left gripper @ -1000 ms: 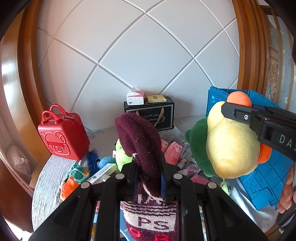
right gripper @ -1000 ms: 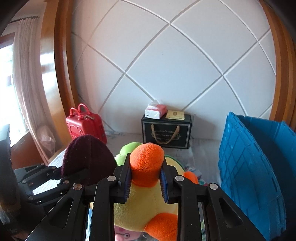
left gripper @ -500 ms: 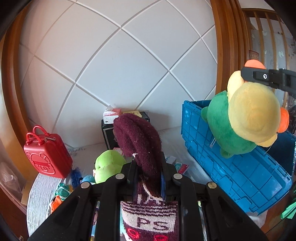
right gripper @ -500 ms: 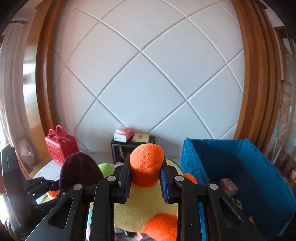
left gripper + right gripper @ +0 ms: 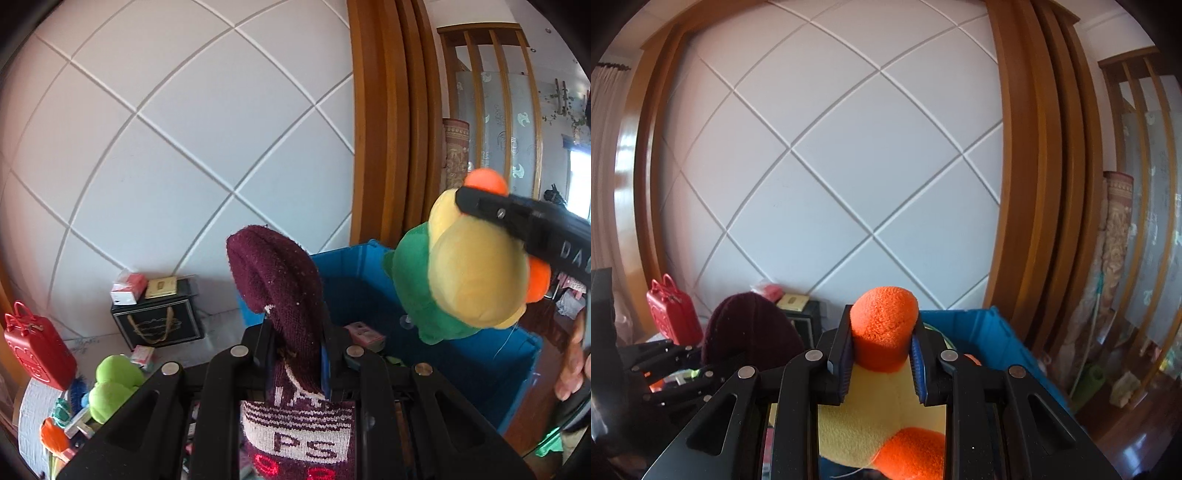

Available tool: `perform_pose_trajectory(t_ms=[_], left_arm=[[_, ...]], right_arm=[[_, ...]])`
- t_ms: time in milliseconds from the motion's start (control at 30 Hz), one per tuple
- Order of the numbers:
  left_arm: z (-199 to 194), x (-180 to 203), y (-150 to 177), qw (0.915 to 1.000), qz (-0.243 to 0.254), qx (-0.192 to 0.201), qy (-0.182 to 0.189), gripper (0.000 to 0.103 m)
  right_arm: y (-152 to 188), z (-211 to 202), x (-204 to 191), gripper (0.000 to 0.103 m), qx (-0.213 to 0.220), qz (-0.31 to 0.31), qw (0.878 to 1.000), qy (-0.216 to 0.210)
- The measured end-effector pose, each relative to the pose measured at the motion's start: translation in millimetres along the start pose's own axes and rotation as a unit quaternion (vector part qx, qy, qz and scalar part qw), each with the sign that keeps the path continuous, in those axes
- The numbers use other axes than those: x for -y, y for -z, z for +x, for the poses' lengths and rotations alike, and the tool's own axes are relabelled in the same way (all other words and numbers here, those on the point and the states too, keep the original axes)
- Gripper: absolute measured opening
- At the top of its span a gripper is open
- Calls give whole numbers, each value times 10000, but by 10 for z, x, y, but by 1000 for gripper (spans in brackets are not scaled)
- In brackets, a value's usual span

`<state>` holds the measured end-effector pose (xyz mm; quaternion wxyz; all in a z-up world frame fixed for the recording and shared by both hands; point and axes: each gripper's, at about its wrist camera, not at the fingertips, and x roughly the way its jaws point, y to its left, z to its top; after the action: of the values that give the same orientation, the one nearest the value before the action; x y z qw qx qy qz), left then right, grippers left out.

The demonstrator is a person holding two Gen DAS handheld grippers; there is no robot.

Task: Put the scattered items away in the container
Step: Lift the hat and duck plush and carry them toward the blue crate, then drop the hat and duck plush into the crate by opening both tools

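Observation:
My left gripper (image 5: pixel 295 354) is shut on a maroon knitted sock (image 5: pixel 280 280) with a white "PS" band, held up in front of the blue crate (image 5: pixel 369 280). My right gripper (image 5: pixel 882 354) is shut on the orange limb (image 5: pixel 884 325) of a yellow, green and orange plush toy (image 5: pixel 469 273). In the left wrist view the plush hangs above the crate's open top. The crate's rim (image 5: pixel 982 325) shows behind the plush in the right wrist view. The sock (image 5: pixel 750 332) and left gripper show at the lower left there.
A red toy suitcase (image 5: pixel 33 350), a green plush (image 5: pixel 110 384) and several small packets lie on the table at the left. A black gift box (image 5: pixel 159 325) with small boxes on top stands against the quilted white wall. Small boxes (image 5: pixel 364 334) lie inside the crate. Wooden framing rises right.
Both grippers have swung right, from over the scattered pile toward the blue crate. The plush now hangs over the crate's opening and the sock is in front of it. Both grips are unchanged.

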<state>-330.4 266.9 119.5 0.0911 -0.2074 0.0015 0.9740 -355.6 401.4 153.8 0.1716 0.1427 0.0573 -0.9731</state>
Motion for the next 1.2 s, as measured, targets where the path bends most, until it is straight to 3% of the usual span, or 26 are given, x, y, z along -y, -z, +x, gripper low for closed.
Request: perform_pose_trajectory(t_ms=[200, 333, 433, 533, 633, 733, 867, 1033, 1200], left_arm=[[514, 826, -399, 9979, -133, -632, 105, 18], [1000, 1103, -243, 9904, 35, -1381, -69, 18], [1426, 1206, 63, 9758, 103, -2177, -174, 18], [1767, 1233, 424, 9544, 48, -2981, -161, 18], [1975, 1268, 726, 9349, 118, -3541, -179, 18], [2105, 1317, 898, 9252, 132, -3791, -132, 18], [2203, 1351, 999, 9199, 91, -3919, -111, 18], [2328, 1368, 1033, 9151, 76, -4026, -222, 20], [2371, 1367, 1080, 9096, 58, -4143, -299, 29]], right_arm=[[135, 169, 986, 25, -540, -139, 9982, -219], [353, 448, 1404, 25, -1018, -37, 9935, -514], [614, 737, 1578, 25, -1500, -19, 9861, -708], [926, 1025, 1706, 26, -2047, 39, 9754, -819], [1257, 1280, 1763, 26, -2619, 41, 9607, -919], [1554, 1461, 1809, 26, -3068, -52, 9473, -927], [1769, 1574, 1887, 26, -3430, 9, 9349, -909], [1792, 1613, 1924, 27, -3563, -79, 9306, -829], [1805, 1682, 1944, 28, -3700, -141, 9251, -844]])
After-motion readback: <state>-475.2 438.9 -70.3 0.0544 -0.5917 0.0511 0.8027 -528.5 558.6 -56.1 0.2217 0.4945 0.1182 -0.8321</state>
